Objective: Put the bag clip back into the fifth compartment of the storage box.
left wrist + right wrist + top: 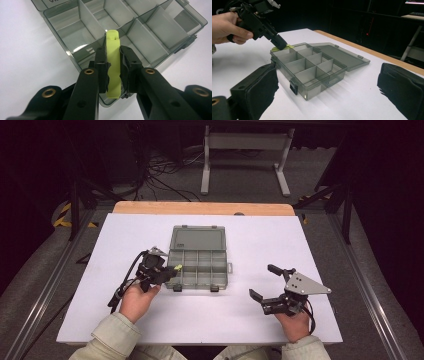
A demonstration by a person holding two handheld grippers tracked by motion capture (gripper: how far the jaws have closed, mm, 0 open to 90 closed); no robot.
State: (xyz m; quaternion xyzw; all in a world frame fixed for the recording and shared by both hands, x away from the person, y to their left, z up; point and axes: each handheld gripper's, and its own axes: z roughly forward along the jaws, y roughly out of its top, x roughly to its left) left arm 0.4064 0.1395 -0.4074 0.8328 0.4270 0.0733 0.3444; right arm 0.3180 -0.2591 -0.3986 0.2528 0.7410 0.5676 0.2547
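We have the left claw [113, 67] clamped on the lime-green clip [113, 62], its long axis pointing straight over the compartment box [197, 262] at mid-worktop [280, 320], while our right claw [265, 281] waits wide open toward the right edge.

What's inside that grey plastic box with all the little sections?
The compartments of the open organizer box look empty. The left gripper holds a yellow-green piece over the box's near-left corner; the floor of the compartment under it is partly hidden.
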